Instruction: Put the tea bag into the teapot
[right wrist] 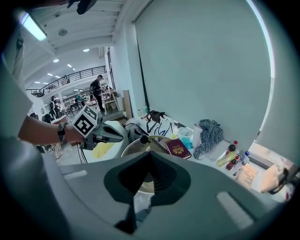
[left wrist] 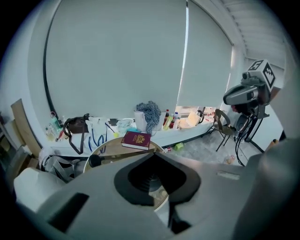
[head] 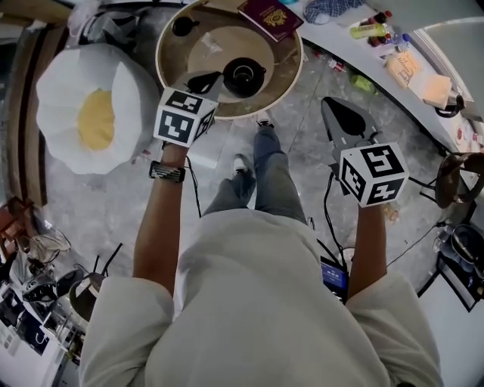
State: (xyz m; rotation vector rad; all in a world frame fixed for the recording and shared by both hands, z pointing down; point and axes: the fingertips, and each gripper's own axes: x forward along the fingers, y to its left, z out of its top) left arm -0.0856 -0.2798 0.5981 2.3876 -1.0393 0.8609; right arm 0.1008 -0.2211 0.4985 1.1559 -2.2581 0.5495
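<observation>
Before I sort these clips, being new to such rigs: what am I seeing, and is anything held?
A person holds a two-jaw tool in each hand; the marker cubes belong to them. One picture looks down from the person's head; the other two look along each tool's jaws. Below stands a round wooden table with a black teapot and a dark red booklet. The left tool hangs over the table's near edge close to the teapot, the right tool over the floor. Both are shut, nothing visible between their jaws.

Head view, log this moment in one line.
left gripper: shut, beside black teapot | right gripper: shut, off round wooden table
</observation>
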